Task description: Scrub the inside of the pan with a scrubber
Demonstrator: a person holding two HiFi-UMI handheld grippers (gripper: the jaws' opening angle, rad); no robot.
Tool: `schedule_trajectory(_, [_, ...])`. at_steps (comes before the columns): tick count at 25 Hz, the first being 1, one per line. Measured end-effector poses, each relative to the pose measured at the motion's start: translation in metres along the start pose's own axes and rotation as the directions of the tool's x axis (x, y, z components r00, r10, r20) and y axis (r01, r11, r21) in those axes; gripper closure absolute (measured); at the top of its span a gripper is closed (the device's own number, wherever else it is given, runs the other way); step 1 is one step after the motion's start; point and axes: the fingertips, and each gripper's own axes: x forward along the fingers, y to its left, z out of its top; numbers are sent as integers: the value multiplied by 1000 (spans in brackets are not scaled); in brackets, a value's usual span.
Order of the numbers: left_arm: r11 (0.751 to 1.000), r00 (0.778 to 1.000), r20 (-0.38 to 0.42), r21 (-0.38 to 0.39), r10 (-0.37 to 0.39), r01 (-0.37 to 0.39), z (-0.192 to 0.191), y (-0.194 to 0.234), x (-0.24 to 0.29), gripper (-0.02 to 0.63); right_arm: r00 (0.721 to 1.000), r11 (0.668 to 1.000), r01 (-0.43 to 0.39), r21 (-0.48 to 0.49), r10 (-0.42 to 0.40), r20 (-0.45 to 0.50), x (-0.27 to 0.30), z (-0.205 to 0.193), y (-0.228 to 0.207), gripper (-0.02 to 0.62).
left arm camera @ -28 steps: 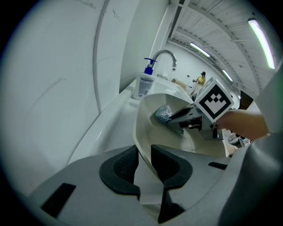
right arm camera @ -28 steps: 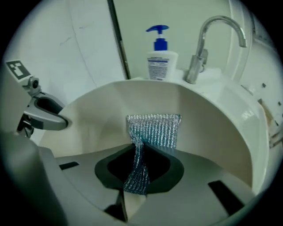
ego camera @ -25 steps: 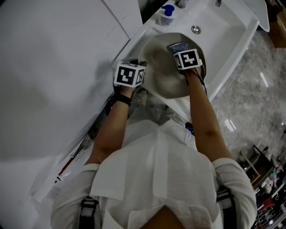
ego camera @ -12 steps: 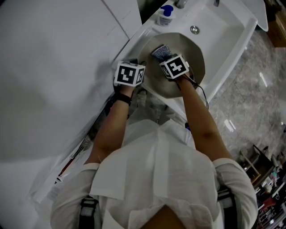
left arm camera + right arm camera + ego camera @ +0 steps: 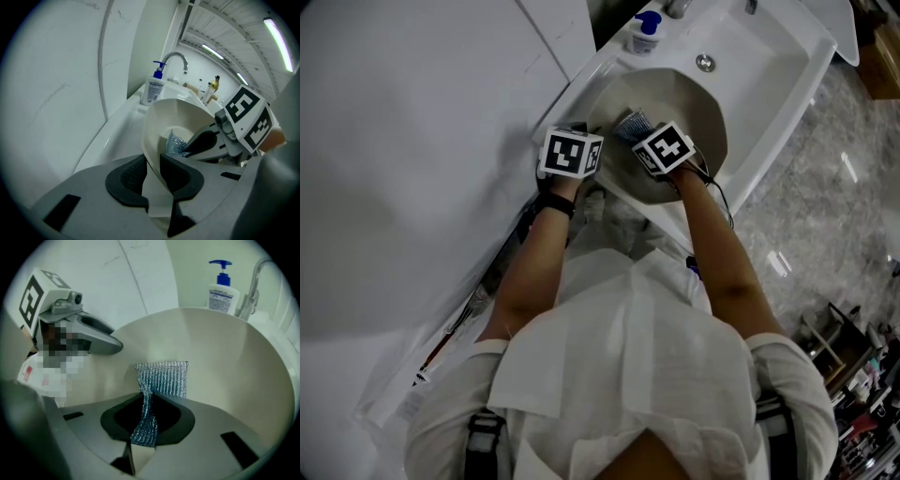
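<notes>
A person in a white shirt point(image 5: 628, 356) bends over a white sink point(image 5: 787, 56), a two-jaw gripper in each hand. The only writing in sight is small print on the label of a soap bottle point(image 5: 223, 290) with a blue pump, and it is too small to read. The marker cube point(image 5: 572, 155) on each gripper shows black-and-white squares, not words. The left gripper point(image 5: 152, 171) has its jaws clenched on the rim of a cream pan point(image 5: 694, 103), which stands tilted in the basin by the sink's left edge. The right gripper point(image 5: 146, 405) reaches inside the pan, its jaws grasping a silvery-blue mesh scrubber point(image 5: 161, 378) whose free end lies against the pan's inner wall, near the left gripper. The soap bottle and a faucet point(image 5: 176, 54) stand just beyond the pan's far rim. Bare basin lies round the drain point(image 5: 705, 63). A white wall panel point(image 5: 412, 141) closes in the left side, and mottled stone floor point(image 5: 834, 187) lies to the right.
</notes>
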Motion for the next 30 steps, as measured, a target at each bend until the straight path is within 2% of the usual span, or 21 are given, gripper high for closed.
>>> schedule_trajectory(3, [1000,1000,1,0,1,-1,0,0,0,508,993,989,117,91,-114,-28,-14,-12,-40,545])
schedule_trajectory(6, [1000,1000,1,1,1,-1,0,0,0,508,967,960,243,141,-229,-108,-31,-30,-79,545])
schedule_trajectory(10, [1000,1000,3,-1,4,-4,-1,1,0,508,950,953,277,126,-252,-182,-34,-38,-90,543])
schedule_trajectory(13, [1000,1000,4,-1,6,-6,-1,0,-1,508,945,954,287,83,-267,-189,-33,-38,-81,545])
schedule_trajectory(17, [1000,1000,5,-4,8,-8,-1,1,0,509,967,977,202,63,-189,-170,-27,-41,-50,545])
schedule_trajectory(22, [1000,1000,5,-4,12,-12,0,0,-2,509,984,998,16,66,-4,-178,-11,-38,7,545])
schedule_trajectory(26, [1000,1000,5,-4,15,-15,-1,0,-2,509,983,988,-118,101,130,-132,3,-22,45,543])
schedule_trajectory(28, [1000,1000,6,-4,14,-14,-1,-1,-2,509,982,978,-159,137,172,-84,8,-12,54,545])
schedule_trajectory(30, [1000,1000,5,-4,12,-12,0,0,-2,509,973,968,-194,158,210,-92,8,-12,58,545])
